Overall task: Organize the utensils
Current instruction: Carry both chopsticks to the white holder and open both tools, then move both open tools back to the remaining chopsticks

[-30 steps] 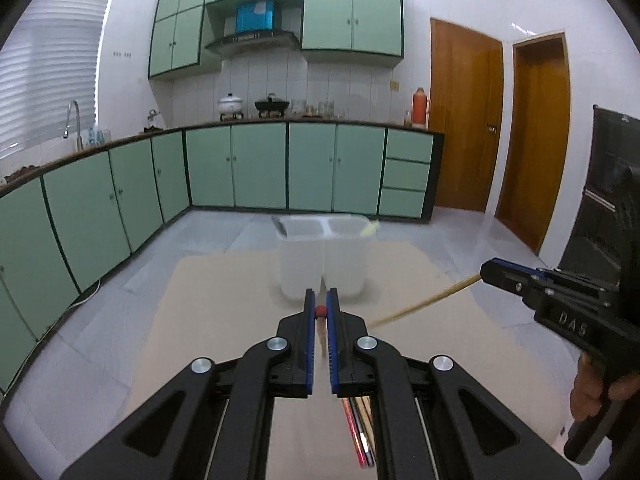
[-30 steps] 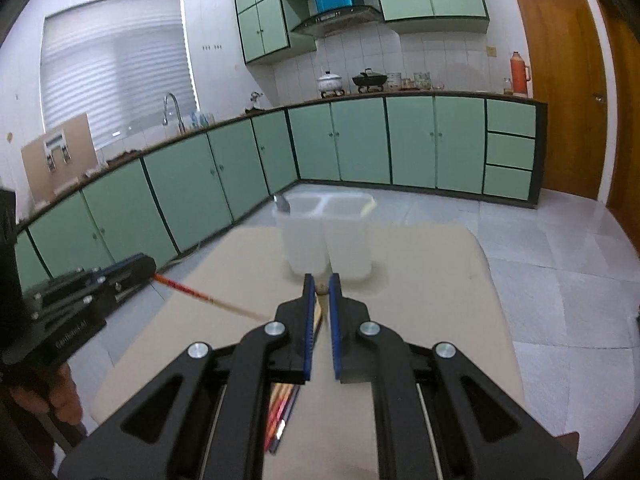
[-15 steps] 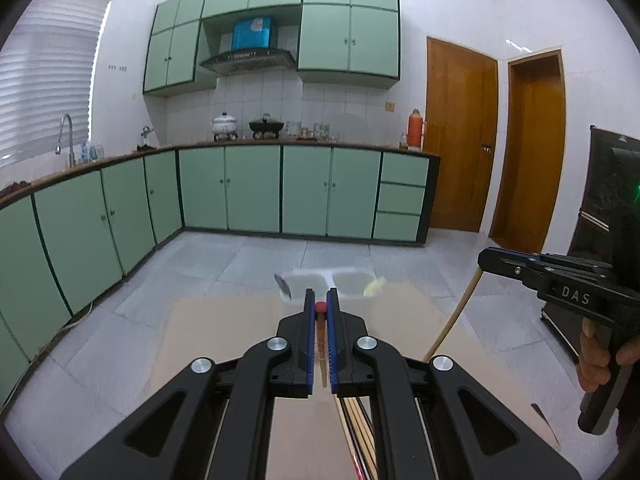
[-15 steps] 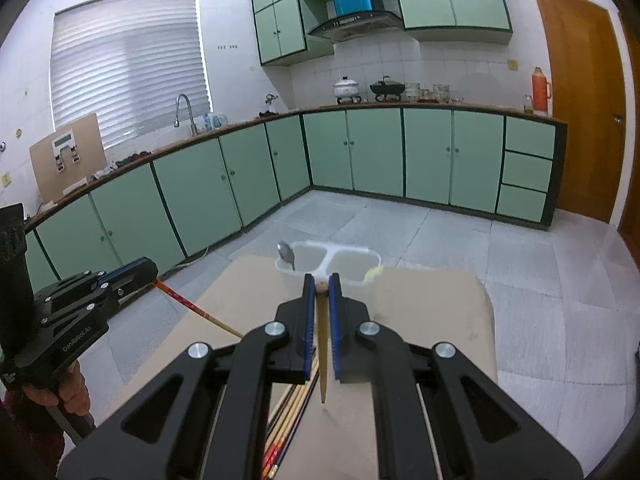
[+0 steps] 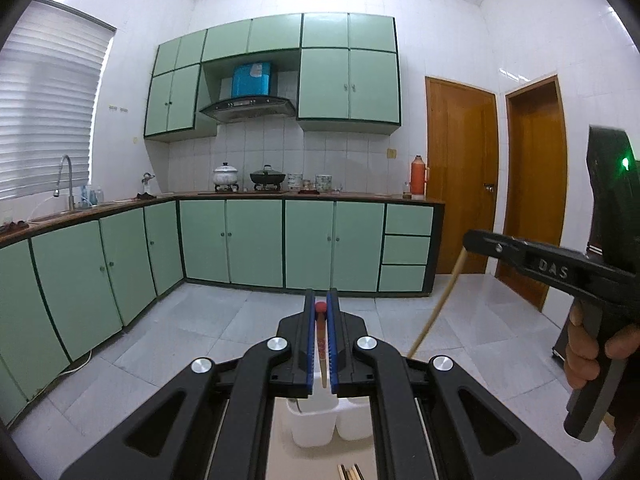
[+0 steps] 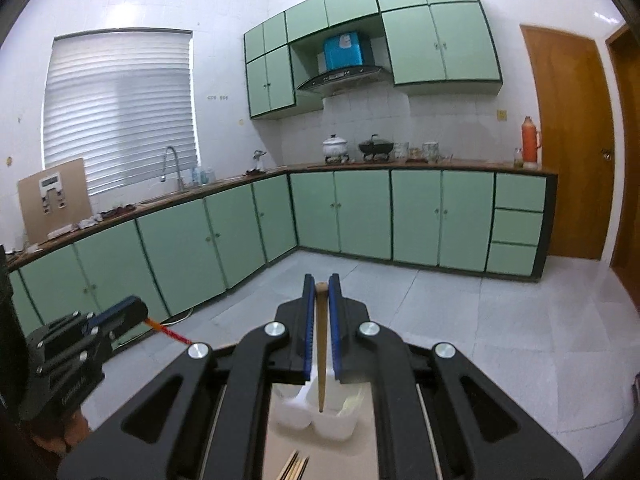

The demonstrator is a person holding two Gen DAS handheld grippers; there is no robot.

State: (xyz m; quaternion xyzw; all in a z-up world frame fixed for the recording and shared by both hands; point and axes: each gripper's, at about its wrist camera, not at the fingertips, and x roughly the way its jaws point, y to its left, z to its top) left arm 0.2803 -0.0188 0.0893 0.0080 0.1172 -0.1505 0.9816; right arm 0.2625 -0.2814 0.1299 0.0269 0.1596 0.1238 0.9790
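Note:
My left gripper [image 5: 320,300] is shut on a red-tipped chopstick [image 5: 321,340], which hangs down between the fingers above the white two-compartment holder [image 5: 310,426]. My right gripper [image 6: 321,284] is shut on a plain wooden chopstick [image 6: 321,352]; its lower tip sits over the holder [image 6: 336,422]. Each view shows the other gripper from the side: the right gripper [image 5: 470,239] with its pale chopstick [image 5: 436,304] slanting down, and the left gripper [image 6: 134,309] with its red chopstick [image 6: 168,332]. Something pale stands in the holder's right compartment.
Several loose chopsticks [image 6: 295,468] lie on the beige table [image 6: 280,454] in front of the holder, also visible as chopstick ends [image 5: 350,472]. A person's hand [image 5: 588,354] grips the right tool. Green kitchen cabinets and grey floor tiles lie beyond the table.
Both grippers have risen, each carrying its chopstick. The holder and table have dropped to the bottom of both views, and the chopsticks now hang more steeply.

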